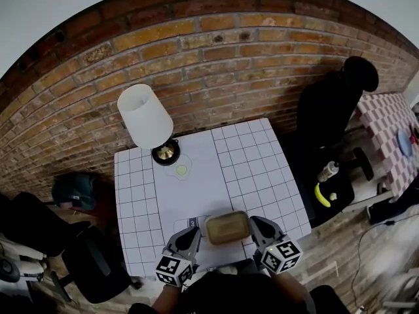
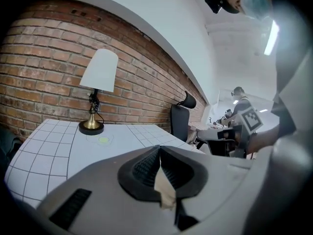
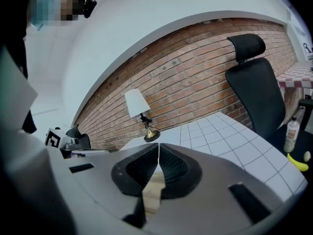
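Observation:
A tan rectangular tray hangs over the near edge of the white gridded table, held from both short ends. My left gripper is shut on its left rim, and a tan sliver shows pinched between the closed jaws of that gripper. My right gripper is shut on the right rim; in the right gripper view the tan edge sits below the closed jaws of the gripper. Most of the tray is hidden in both gripper views.
A lamp with a white shade and brass base stands at the table's far left, a small yellow-green disc beside it. Behind is a brick wall. A black office chair stands right, with a bottle and banana below.

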A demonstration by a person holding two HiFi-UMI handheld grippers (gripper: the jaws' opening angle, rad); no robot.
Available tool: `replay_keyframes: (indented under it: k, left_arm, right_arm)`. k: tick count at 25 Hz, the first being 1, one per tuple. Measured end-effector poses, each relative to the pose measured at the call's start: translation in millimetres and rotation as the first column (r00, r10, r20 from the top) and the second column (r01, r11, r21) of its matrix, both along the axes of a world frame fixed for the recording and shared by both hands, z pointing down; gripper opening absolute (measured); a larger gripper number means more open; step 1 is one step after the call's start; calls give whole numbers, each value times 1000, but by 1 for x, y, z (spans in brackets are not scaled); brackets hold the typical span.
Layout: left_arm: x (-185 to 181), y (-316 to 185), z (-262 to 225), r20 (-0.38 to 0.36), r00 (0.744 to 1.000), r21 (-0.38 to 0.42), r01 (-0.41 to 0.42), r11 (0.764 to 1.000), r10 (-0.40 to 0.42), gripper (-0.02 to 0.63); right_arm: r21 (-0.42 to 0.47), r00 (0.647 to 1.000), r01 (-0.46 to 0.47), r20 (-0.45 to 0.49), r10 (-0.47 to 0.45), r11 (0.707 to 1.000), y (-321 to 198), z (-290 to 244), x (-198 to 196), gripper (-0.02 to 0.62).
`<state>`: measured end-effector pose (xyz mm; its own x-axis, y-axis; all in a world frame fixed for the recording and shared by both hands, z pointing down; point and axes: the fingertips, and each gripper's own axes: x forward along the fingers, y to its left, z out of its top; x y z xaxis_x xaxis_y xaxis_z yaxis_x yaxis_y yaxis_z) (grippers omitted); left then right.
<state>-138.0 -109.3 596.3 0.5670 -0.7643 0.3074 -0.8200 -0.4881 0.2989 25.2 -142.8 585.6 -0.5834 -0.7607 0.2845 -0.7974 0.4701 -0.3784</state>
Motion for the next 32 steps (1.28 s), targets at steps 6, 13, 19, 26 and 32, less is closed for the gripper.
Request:
replay_keyframes:
  k: [6, 13, 19, 26, 32]
  left_arm:
    - [10, 2, 23, -23, 1000, -89, -17, 996, 15, 12]
    - [11, 0, 41, -43, 999, -158, -22, 987, 15, 35]
    - [17, 4, 58, -52, 999, -220, -18, 975, 7, 112]
    - [32, 9, 78, -85, 996, -317, -36, 948, 9, 225]
    - [34, 8, 90, -111, 994, -361, -43, 932, 3, 229]
  right_arm:
    - [-50, 1000, 7, -12, -8, 999, 2, 22, 2, 6]
    - [-110, 999, 10, -32, -13, 994, 2, 44, 7, 9]
    - [-168, 999, 12, -36, -18, 986, 3, 64, 11, 113]
    - [-220, 998, 37, -36, -46, 975, 4, 81, 8, 156]
    - [-255, 998, 52, -26, -61, 966, 5, 91, 6, 158]
